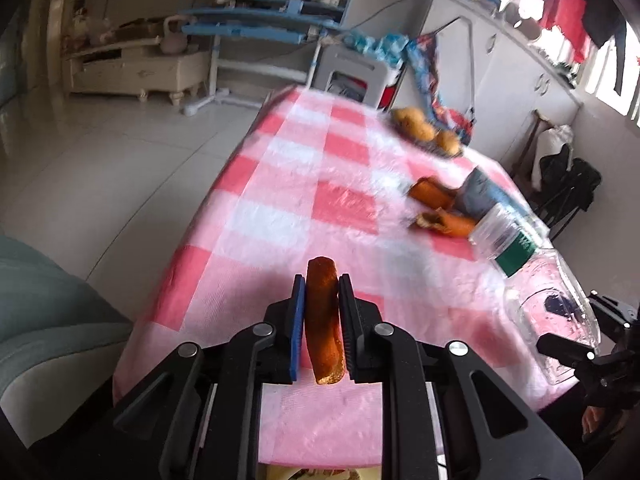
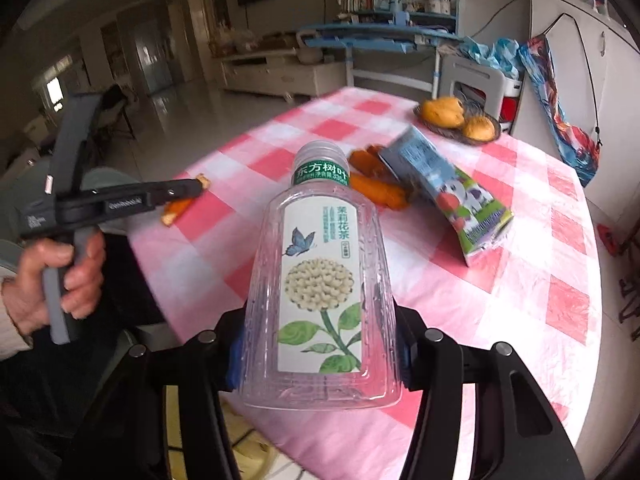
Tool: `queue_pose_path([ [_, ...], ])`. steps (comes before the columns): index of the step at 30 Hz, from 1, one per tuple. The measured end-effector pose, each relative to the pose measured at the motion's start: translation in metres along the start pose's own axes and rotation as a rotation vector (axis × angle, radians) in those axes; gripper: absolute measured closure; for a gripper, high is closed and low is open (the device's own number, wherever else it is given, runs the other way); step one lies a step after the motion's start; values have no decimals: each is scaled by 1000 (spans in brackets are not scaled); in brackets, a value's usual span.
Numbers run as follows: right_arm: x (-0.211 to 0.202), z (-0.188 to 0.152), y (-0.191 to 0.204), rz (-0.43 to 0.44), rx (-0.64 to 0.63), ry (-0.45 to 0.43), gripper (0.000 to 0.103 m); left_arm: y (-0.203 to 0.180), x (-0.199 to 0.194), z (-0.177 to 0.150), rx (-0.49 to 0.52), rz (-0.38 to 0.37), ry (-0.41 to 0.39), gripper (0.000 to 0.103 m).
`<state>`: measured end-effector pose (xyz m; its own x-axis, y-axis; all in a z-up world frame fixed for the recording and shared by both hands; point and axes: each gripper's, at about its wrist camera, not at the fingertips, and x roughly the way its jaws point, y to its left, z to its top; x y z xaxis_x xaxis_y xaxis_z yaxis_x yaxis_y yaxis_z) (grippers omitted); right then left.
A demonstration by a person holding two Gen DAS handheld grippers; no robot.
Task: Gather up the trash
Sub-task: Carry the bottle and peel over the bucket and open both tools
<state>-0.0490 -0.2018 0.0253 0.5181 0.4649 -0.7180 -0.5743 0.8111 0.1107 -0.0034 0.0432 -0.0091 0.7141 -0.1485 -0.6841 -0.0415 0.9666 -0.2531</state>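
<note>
You work over a table [image 2: 540, 240] under a pink-and-white checked cloth, in a living room with a pale tiled floor [image 1: 100, 168], a blue desk [image 2: 380, 36] stacked with books and a cream low cabinet [image 2: 280, 72] at the far side.

Your left gripper [image 1: 322, 280] is clamped on one strip of orange peel [image 1: 322, 320], held upright between the blue pads above the near table edge. Your right gripper [image 2: 320, 344] grips one clear plastic bottle [image 2: 320, 280] by its lower body, green-banded neck pointing away from you; no cap can be made out.

Ahead of the right gripper, beyond the bottle's neck, lie two more peel pieces [image 2: 376, 190]; one milk carton [image 2: 448, 188] on its side lies touching them. Farther off, a shallow basket [image 2: 456, 130] holds oranges, two clear, perhaps a third. Your left hand [image 2: 60, 276] shows off to the bottle's left.
</note>
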Motion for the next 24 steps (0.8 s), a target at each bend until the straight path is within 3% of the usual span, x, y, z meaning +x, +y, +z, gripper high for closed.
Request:
queue_pose_path([
  [12,-24,-8,47,112,-59,-27,49,-2,-42,-9,6,-28,-47,87],
  [24,-35,-40,100,191,-196,61,49,6,-81,-39,18,-10,-33,87],
])
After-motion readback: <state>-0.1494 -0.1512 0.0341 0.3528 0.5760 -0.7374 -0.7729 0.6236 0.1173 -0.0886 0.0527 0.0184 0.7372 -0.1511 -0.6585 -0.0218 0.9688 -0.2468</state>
